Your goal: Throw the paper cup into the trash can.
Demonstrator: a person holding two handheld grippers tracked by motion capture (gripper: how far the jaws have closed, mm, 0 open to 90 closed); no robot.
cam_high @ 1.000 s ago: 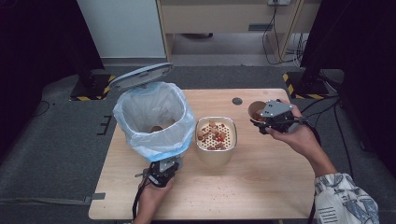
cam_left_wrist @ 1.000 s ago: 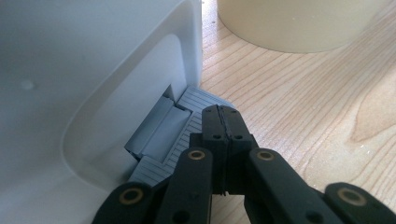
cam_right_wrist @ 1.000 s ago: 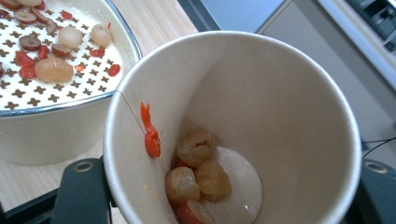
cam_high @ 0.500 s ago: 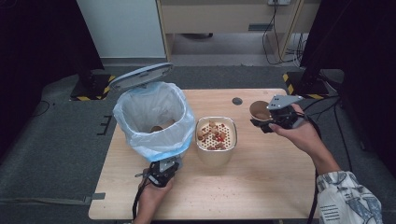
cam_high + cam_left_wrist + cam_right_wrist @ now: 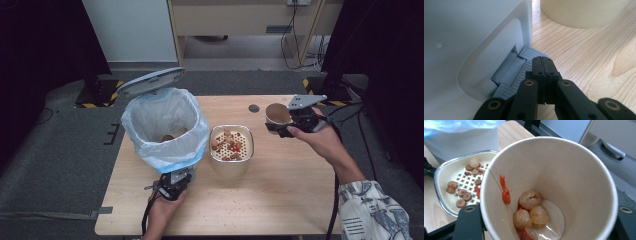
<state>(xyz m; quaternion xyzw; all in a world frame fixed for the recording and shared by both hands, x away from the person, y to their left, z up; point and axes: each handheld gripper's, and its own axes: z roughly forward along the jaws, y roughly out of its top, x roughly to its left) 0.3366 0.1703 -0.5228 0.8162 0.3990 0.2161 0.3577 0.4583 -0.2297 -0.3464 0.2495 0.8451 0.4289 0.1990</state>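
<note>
A brown paper cup (image 5: pixel 277 113) hangs over the table's far right part, tilted, with my right gripper (image 5: pixel 279 126) shut on it. In the right gripper view the cup (image 5: pixel 564 170) holds pale peeled fruit pieces (image 5: pixel 531 212) and red bits, and the black jaws of my right gripper (image 5: pixel 547 211) clamp its two sides. A cream container with a perforated insert (image 5: pixel 231 146) sits mid-table and holds brown slices and red bits. My left gripper (image 5: pixel 173 186) is shut with nothing between its jaws. In its own view my left gripper (image 5: pixel 543 60) rests on the grey ribbed pedal (image 5: pixel 510 72) of the white bin (image 5: pixel 461 37).
The bin (image 5: pixel 165 127) has a pale blue bag liner and its lid (image 5: pixel 150 82) stands open; some brown scraps lie inside. A small dark disc (image 5: pixel 254 108) lies on the far table. Crumbs dot the wood near the front edge. Floor and cables lie beyond.
My right hand has turned slightly with the cup, so the grey plate on the gripper now points up and away. The left gripper has stayed on the pedal.
</note>
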